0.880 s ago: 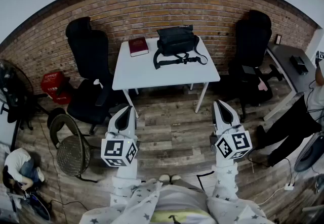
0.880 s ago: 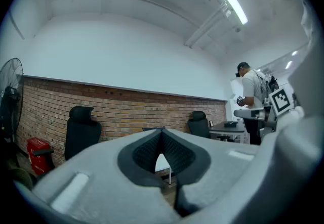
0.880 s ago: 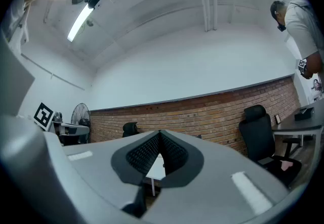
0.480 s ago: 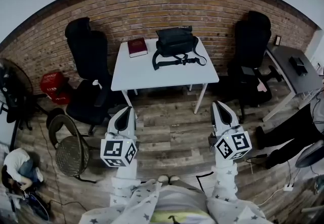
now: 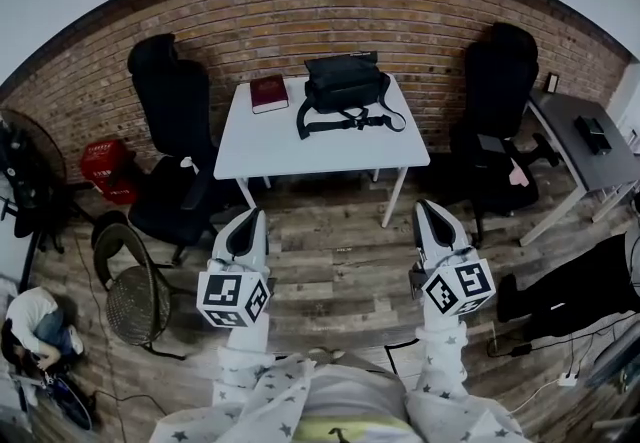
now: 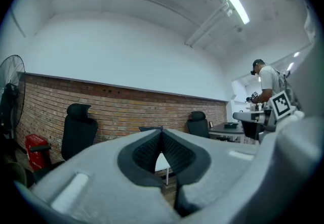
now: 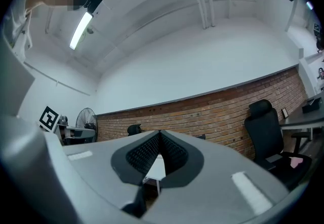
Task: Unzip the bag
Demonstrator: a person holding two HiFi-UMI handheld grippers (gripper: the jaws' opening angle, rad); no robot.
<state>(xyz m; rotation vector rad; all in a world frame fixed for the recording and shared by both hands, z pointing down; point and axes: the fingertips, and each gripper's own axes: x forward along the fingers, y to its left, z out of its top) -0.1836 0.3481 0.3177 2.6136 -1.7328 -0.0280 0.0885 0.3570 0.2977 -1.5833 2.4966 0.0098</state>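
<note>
Both arms reach forward from the bottom of the head view in star-printed sleeves [image 5: 238,371], each holding its gripper low over the floor with the tips aimed toward the top of the frame. The left gripper [image 5: 255,217] sits lower left of centre and the right gripper [image 5: 425,207] lower right, well apart from each other. Both have their jaws pressed together with nothing between them (each gripper's own view shows the ribbed pads meeting in a closed seam).

The bag [image 5: 345,83], black with a loose strap, lies at upper centre on the far part of a white table [image 5: 300,146], well away from both grippers. A dark red book [image 5: 270,92] lies near it to the left. A brick wall [image 5: 300,6] runs behind the table. One black office chair [image 5: 172,101] stands at its left and another [image 5: 500,71] at its right. The floor [image 5: 335,261] is wood plank, a grey desk [image 5: 580,136] fills the right edge, and a round woven chair [image 5: 135,303] stands at lower left.
</note>
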